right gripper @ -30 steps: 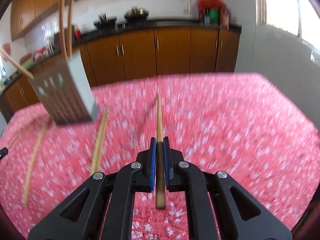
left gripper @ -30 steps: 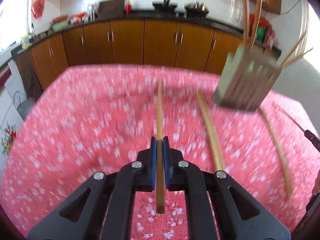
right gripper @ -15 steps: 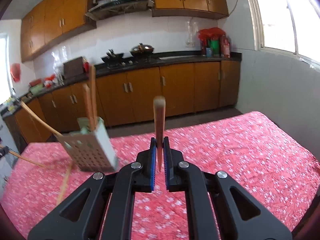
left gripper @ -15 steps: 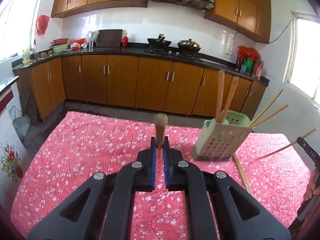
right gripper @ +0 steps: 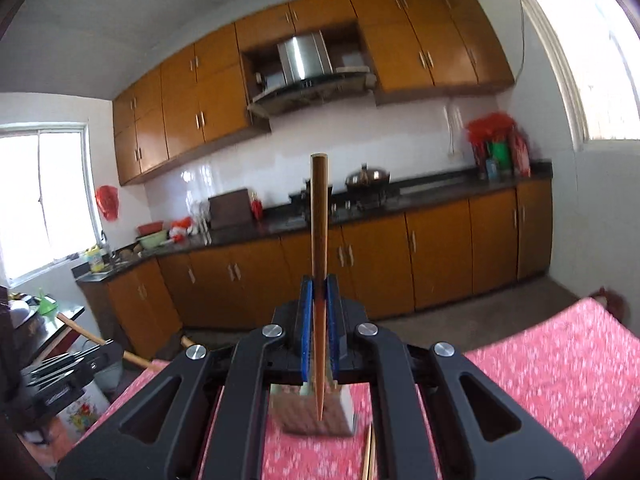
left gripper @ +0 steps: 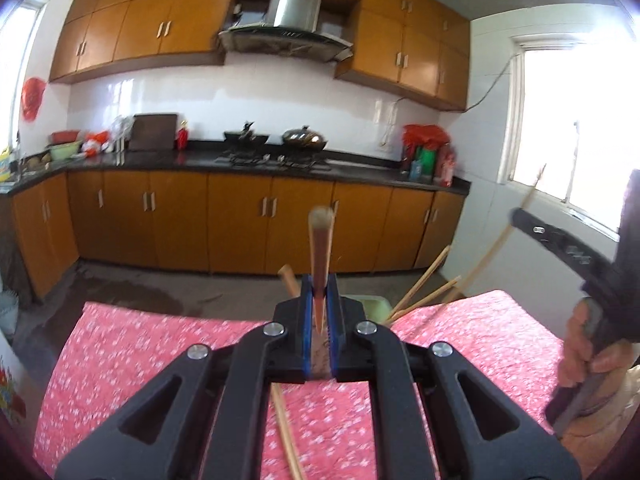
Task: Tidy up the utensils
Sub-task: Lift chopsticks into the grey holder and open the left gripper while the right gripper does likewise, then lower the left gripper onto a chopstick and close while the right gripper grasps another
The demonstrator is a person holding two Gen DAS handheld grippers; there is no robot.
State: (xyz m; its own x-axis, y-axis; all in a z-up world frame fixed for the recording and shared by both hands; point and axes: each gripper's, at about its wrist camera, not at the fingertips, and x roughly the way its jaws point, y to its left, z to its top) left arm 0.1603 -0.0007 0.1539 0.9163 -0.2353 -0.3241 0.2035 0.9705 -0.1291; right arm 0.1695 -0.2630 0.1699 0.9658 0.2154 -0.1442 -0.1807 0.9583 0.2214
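My left gripper [left gripper: 319, 312] is shut on a wooden chopstick [left gripper: 320, 248] that stands upright, thick end up. Just behind its fingers is the green utensil holder [left gripper: 370, 304], mostly hidden, with several chopsticks [left gripper: 424, 284] leaning out of it. My right gripper [right gripper: 319, 312] is shut on another wooden chopstick [right gripper: 319, 240], upright with its tip pointing down over the holder [right gripper: 316, 412], which sits blurred under the fingers. The right gripper also shows at the right edge of the left wrist view [left gripper: 576, 256].
A red floral tablecloth [left gripper: 132, 344] covers the table. Loose chopsticks lie on it [left gripper: 286, 436] [right gripper: 370, 456]. Kitchen cabinets [left gripper: 240, 224] and a counter with pots stand beyond the table's far edge. A white appliance with a dark object stands at the left [right gripper: 76, 396].
Both grippers have lifted their chopsticks off the table and tilted them upright. They moved in over the utensil holder, which now sits right under and behind the fingers.
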